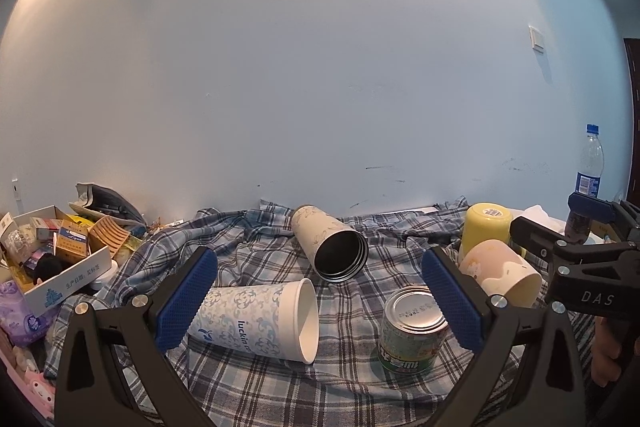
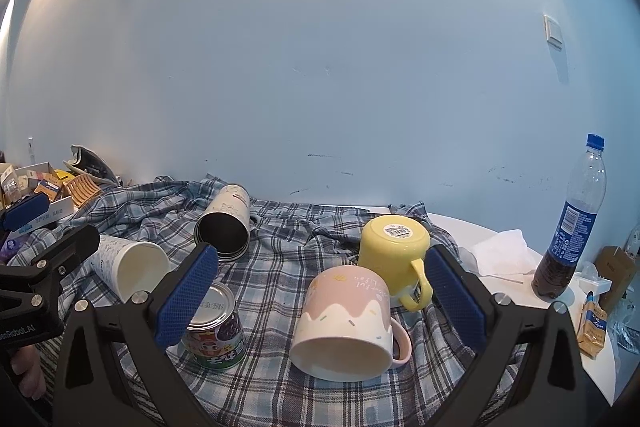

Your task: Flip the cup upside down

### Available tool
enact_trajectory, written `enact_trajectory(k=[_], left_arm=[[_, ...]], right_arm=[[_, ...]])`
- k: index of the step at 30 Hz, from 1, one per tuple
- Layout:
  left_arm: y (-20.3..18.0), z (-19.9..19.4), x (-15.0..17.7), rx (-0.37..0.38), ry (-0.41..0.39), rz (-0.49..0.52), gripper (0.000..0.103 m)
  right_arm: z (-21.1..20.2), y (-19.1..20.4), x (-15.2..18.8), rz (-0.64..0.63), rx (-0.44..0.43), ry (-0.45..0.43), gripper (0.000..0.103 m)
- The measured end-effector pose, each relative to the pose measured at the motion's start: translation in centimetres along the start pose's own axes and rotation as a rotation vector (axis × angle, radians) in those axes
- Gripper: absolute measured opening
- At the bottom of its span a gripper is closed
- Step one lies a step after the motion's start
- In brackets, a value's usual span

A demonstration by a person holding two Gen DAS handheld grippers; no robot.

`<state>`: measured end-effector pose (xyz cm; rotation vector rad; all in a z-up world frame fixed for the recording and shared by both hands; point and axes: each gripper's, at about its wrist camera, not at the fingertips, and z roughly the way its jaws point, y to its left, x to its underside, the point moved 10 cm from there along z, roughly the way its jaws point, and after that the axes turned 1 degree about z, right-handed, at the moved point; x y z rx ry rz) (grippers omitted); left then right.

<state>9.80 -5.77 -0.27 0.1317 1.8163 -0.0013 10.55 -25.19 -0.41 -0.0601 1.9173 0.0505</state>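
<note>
A pink and white mug (image 2: 346, 323) lies on its side on the plaid cloth (image 2: 280, 267), mouth toward me, between the open jaws of my right gripper (image 2: 320, 303); it also shows in the left wrist view (image 1: 500, 273). A yellow mug (image 2: 394, 249) stands upside down behind it. A white and blue paper cup (image 1: 260, 319) lies on its side, mouth to the right, between the open jaws of my left gripper (image 1: 318, 301). A patterned tumbler (image 1: 328, 241) lies on its side further back. Both grippers are empty.
A sealed tin can (image 1: 412, 331) stands upright by the left gripper's right finger. A cardboard box of small packets (image 1: 52, 255) sits at the far left. A cola bottle (image 2: 570, 227), tissue and small cartons stand on the white table edge at right.
</note>
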Motion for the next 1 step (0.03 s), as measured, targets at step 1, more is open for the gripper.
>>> enact_trajectory(k=[1], left_arm=[[-0.08, -0.04, -0.02, 0.0, -0.002, 0.004, 0.103]], right_arm=[[-0.01, 0.01, 0.0, 0.0, 0.0, 0.0, 0.103]])
